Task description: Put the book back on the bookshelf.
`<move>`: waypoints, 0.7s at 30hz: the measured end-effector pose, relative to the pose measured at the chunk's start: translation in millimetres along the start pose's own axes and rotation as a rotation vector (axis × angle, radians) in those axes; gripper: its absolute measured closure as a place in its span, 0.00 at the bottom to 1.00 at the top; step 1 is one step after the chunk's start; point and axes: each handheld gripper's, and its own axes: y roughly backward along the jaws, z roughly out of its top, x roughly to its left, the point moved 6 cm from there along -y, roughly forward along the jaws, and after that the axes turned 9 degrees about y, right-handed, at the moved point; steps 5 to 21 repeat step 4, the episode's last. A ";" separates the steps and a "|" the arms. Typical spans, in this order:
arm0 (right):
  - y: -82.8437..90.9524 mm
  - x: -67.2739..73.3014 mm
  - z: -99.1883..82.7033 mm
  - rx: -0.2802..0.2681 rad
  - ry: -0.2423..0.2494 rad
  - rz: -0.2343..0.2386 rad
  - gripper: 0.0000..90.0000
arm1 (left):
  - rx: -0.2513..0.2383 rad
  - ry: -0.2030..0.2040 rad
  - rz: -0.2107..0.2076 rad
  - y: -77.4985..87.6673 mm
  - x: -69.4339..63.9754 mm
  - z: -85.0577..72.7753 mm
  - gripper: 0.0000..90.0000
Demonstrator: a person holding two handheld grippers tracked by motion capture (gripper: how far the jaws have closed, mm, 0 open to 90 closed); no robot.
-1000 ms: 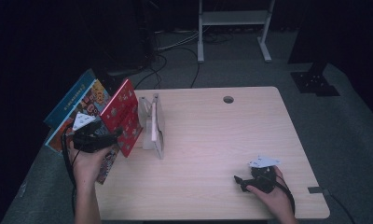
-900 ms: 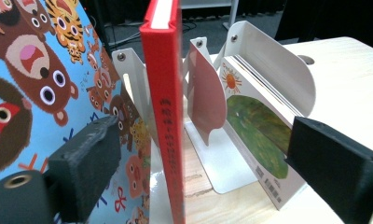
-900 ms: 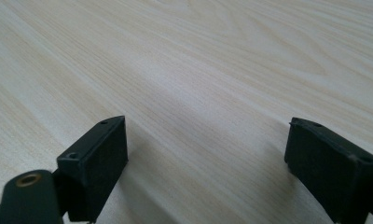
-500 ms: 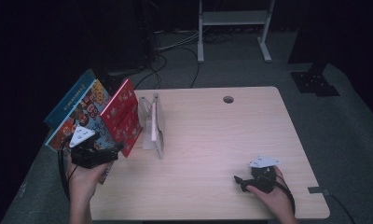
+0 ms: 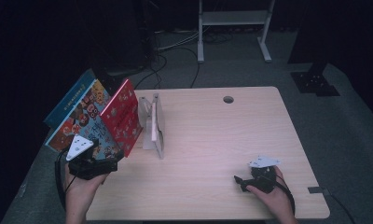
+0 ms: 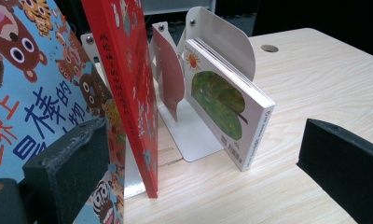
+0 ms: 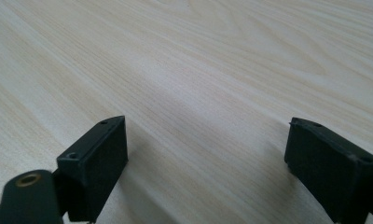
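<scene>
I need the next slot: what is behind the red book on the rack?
Behind the red book, a large blue picture book leans against it. On its other side a rack divider and a small leaf-cover book stand. The red book covers the rack's base under the blue one.

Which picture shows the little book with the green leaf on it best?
The left gripper view: the leaf book stands close up in the white bookend, its cover and spine plain. The high view gives just its thin top edge. The right gripper view looks at bare table.

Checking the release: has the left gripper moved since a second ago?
Yes. The left gripper has drawn back from the red book toward the table's near edge, jaws just opening.
</scene>
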 end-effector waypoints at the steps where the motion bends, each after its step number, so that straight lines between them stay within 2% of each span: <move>1: 0.0 0.0 0.0 0.000 0.000 0.000 0.14 | -0.001 -0.002 -0.002 0.6 -0.3 0.4 0.02; 21: 0.0 0.0 0.0 0.000 0.000 0.000 0.14 | -0.006 -0.002 -0.004 1.3 -1.3 1.1 0.02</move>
